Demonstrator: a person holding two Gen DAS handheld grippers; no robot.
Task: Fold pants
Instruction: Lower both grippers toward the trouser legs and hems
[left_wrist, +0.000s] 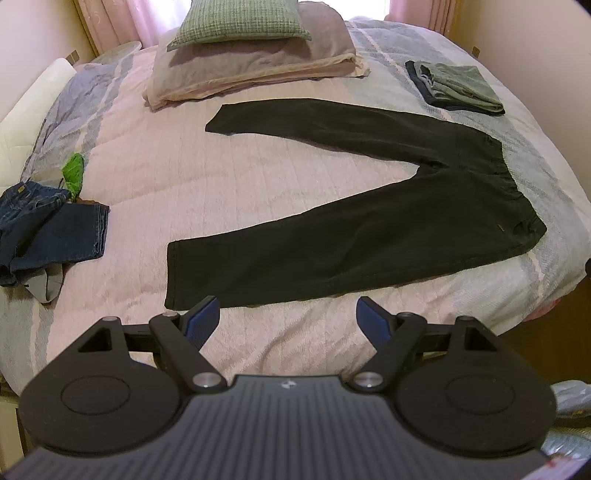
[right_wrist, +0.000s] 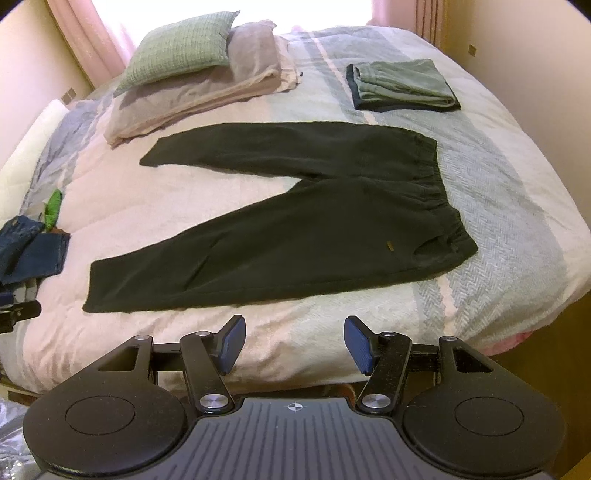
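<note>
Black pants (left_wrist: 351, 236) (right_wrist: 280, 251) lie flat on the bed, legs spread in a V that points left, elastic waistband at the right. My left gripper (left_wrist: 288, 317) hovers open just short of the near leg's hem, its blue pads empty. My right gripper (right_wrist: 294, 341) is also open and empty, above the bed's front edge, a little short of the near leg. At the left edge of the right wrist view a bit of the left gripper (right_wrist: 18, 312) shows.
The bed cover (left_wrist: 155, 177) (right_wrist: 498, 206) is pink and grey. Crumpled jeans (left_wrist: 48, 236) (right_wrist: 29, 251) with a green item (left_wrist: 74, 171) lie at the left. Folded clothes (left_wrist: 458, 86) (right_wrist: 402, 86) sit at the far right. Pillows (left_wrist: 251, 55) (right_wrist: 192, 70) lie at the back.
</note>
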